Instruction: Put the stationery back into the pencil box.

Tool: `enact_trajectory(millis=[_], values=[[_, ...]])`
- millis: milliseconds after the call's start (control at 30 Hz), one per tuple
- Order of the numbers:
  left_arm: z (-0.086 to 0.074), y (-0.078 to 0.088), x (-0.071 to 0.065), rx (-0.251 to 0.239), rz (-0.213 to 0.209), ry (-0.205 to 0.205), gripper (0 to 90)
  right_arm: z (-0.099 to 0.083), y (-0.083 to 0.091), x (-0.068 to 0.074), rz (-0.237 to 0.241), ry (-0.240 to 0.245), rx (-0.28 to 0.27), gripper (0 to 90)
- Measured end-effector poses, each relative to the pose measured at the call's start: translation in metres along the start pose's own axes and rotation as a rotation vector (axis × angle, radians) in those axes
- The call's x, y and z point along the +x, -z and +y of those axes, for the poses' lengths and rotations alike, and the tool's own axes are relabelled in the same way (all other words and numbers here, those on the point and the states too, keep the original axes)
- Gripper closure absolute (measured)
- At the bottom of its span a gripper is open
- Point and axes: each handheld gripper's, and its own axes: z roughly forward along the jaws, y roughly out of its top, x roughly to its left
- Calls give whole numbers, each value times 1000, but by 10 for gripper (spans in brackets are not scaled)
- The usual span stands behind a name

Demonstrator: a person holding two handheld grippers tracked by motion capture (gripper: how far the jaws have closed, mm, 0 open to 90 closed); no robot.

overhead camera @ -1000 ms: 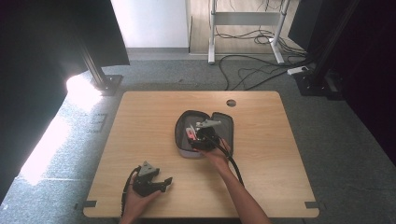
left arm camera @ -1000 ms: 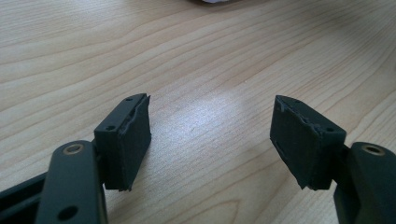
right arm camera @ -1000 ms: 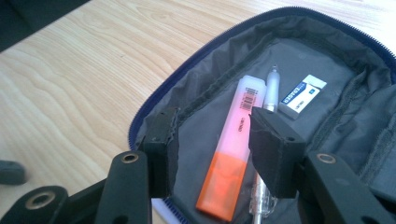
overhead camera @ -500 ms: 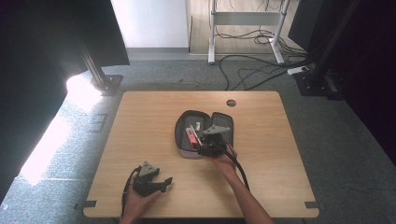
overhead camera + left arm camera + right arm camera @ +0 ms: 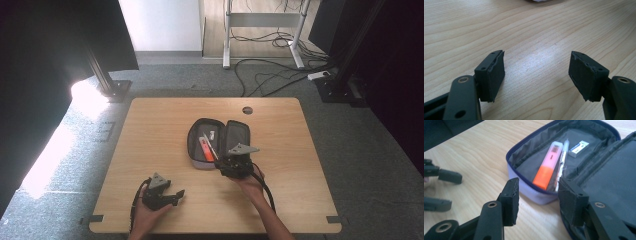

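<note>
An open dark pencil case (image 5: pixel 238 134) lies at the middle of the table. In it are an orange highlighter (image 5: pixel 205 148), a pen (image 5: pixel 212 150) and a small white eraser (image 5: pixel 211 134). My right gripper (image 5: pixel 223 163) hovers at the case's near edge, open, with nothing between its fingers. In the right gripper view the open gripper (image 5: pixel 539 195) frames the case's front wall (image 5: pixel 536 193); the highlighter (image 5: pixel 550 165), pen (image 5: pixel 562 162) and eraser (image 5: pixel 579 145) lie beyond. My left gripper (image 5: pixel 176 196) rests open near the table's front left. In its own view the left gripper (image 5: pixel 536 72) spans bare wood.
The wooden table (image 5: pixel 150 135) has a round cable hole (image 5: pixel 247 110) at the back. The left gripper (image 5: pixel 455 191) is at the left edge of the right gripper view. Cables (image 5: pixel 270 75) and stand legs (image 5: pixel 115 90) are on the floor behind the table.
My right gripper has drawn back from over the case toward the near right, uncovering the pen and highlighter. The left gripper has stayed put.
</note>
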Motion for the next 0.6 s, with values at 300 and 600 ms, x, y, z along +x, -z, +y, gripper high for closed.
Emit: enact_trajectory(millis=[300,600], values=[[0,0,0,0,-1,0,293,-21,21,1,-3,12,-13,496],[0,0,0,0,0,0,293,-47,41,-1,-9,7,-17,485]])
